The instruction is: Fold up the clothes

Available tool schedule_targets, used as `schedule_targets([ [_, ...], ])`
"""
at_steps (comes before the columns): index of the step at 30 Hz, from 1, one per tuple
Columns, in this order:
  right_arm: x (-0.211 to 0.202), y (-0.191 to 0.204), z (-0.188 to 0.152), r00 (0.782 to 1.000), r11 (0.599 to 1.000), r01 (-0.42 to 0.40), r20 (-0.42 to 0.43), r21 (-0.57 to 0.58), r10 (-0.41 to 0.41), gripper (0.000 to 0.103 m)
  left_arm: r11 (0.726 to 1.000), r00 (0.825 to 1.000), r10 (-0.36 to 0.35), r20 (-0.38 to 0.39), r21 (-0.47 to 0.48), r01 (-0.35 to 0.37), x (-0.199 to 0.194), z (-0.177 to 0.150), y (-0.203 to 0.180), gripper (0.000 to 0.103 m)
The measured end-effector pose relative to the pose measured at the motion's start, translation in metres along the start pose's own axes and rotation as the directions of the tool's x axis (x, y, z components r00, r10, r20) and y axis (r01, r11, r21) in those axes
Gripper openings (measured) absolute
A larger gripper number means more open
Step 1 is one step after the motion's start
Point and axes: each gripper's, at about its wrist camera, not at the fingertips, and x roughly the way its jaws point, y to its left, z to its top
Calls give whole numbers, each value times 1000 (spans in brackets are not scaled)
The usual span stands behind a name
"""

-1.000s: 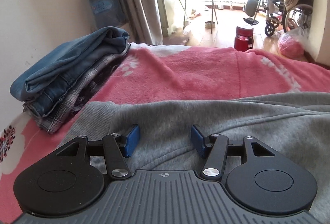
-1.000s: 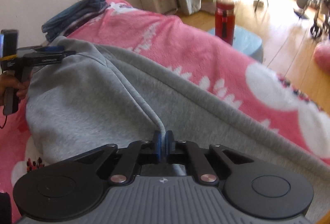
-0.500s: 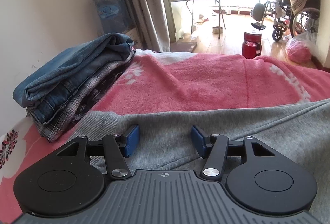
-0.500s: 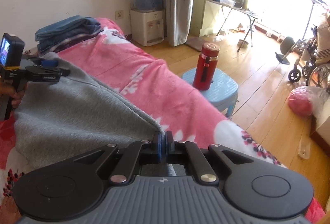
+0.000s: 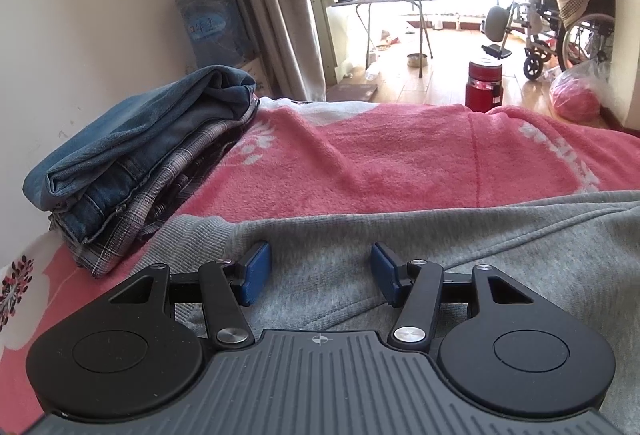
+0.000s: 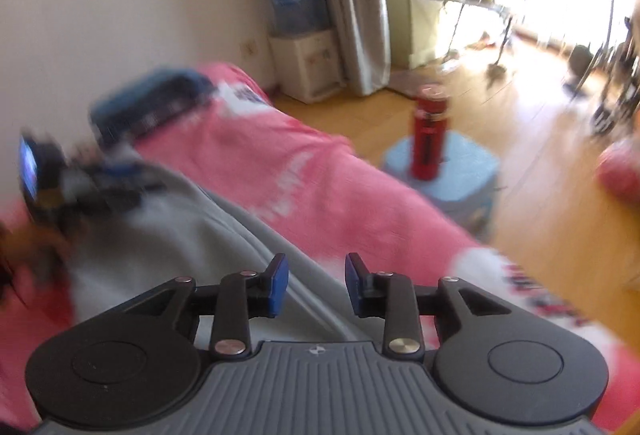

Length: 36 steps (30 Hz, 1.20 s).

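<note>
right gripper [image 6: 316,281] has just been opening, jaws now apart with nothing between them; the fold edge of the grey fleece sweatshirt [image 6: 224,235] lies just below, let go so the flap can settle

left gripper [image 5: 318,271] released too, blue pads [image 5: 256,267] spread over the grey fabric near its ribbed hem, clamping nothing, probably parked to steady that end

sweatshirt lies flat across the near part of the pink floral blanket [image 5: 400,159], folded lengthwise by the look of the ridge

folded blue jeans stacked on a plaid garment [image 5: 132,159] sit far left by the wall, likely the done pile
</note>
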Motion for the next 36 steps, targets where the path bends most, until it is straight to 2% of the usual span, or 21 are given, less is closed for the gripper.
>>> schedule_targets([
  [5, 58, 29, 18, 997, 998, -68, -47, -16, 67, 33, 1000, 1000, -2, 11, -6, 2, -1, -4, 1, 55],
  [10, 103, 47, 21, 991, 996, -73, -117, -54, 66, 33, 1000, 1000, -8, 28, -9, 9, -1, -8, 3, 55],
  [16, 115, 63, 11, 988, 988, -57, -148, -140, 37, 32, 1000, 999, -10, 46, 3, 10, -1, -12, 2, 56],
  [19, 119, 64, 9, 989, 989, -56, -141, -134, 37, 32, 1000, 999, -14, 52, 6, 13, -1, -13, 2, 56],
  [21, 121, 66, 7, 990, 989, -53, -134, -138, 34, 22, 1000, 998, -16, 57, 6, 15, -1, -14, 3, 56],
  [22, 118, 71, 7, 993, 984, -42, -118, -173, 22, 11, 1000, 998, -15, 60, 3, 15, -2, -14, 3, 56],
  [23, 115, 76, 6, 995, 978, -31, -101, -207, 10, 10, 1000, 998, -14, 63, 2, 14, -2, -15, 3, 56],
  [27, 103, 86, 11, 999, 961, 18, -32, -275, -28, 9, 1000, 997, -2, 71, 11, 2, -3, -14, 1, 56],
  [32, 107, 89, 17, 997, 950, 68, -5, -304, -72, 8, 1000, 997, 9, 71, -1, -9, -3, -9, 2, 56],
  [36, 117, 89, 12, 995, 939, 89, -15, -331, -99, 8, 1000, 997, 23, 69, 18, -24, 0, -9, -2, 56],
])
